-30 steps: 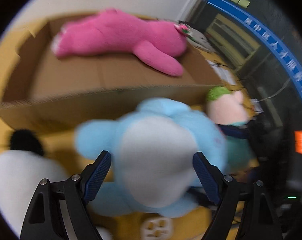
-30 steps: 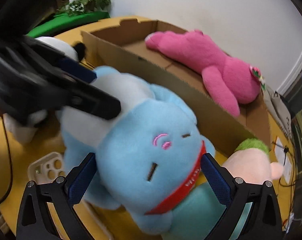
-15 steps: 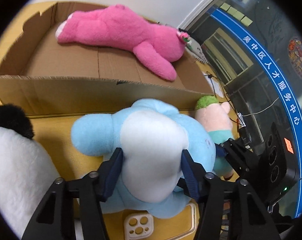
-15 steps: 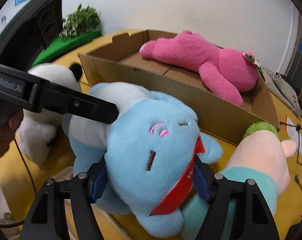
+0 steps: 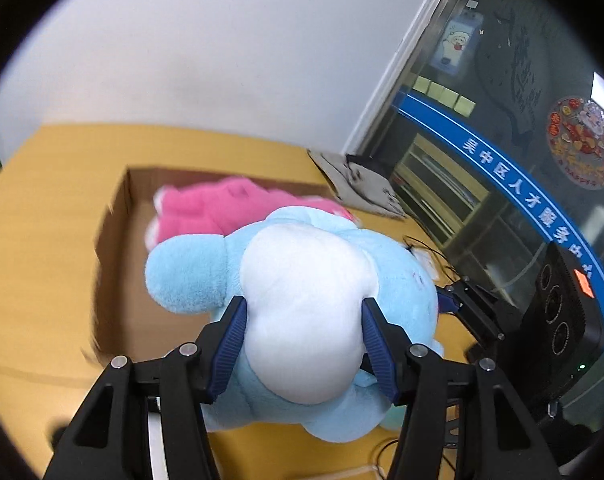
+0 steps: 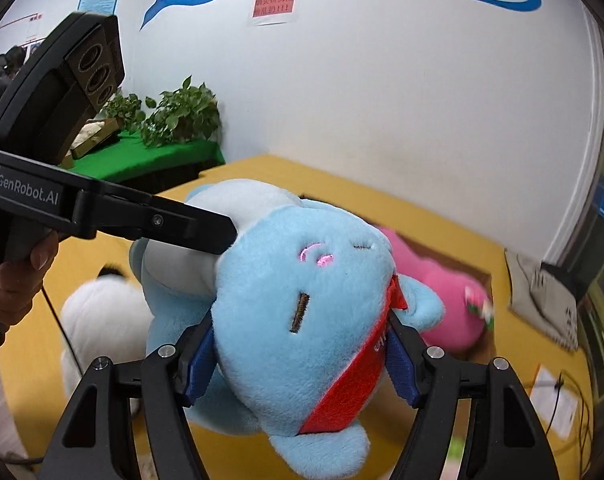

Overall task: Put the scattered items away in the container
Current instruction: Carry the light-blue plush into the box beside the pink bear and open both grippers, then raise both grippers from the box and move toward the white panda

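I have both tools clamped on the blue plush (image 5: 302, 308): my left tool (image 5: 304, 340) squeezes its white belly, my right tool (image 6: 299, 354) its head. It hangs off the counter (image 5: 49, 240), with the box (image 5: 117, 240) and pink plush (image 6: 442, 300) just beyond.

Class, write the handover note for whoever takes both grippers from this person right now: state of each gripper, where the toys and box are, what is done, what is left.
Left gripper: shut on the blue plush toy, pads pressing its white belly.
Right gripper: shut on the same toy, at the head by the red scarf.
The toy is held up off the yellow table, on the near side of the cardboard box.
Done: pink plush toy lies in the box.
Left: carry the blue toy over the box and release it; the white plush toy is on the table, outside the box.
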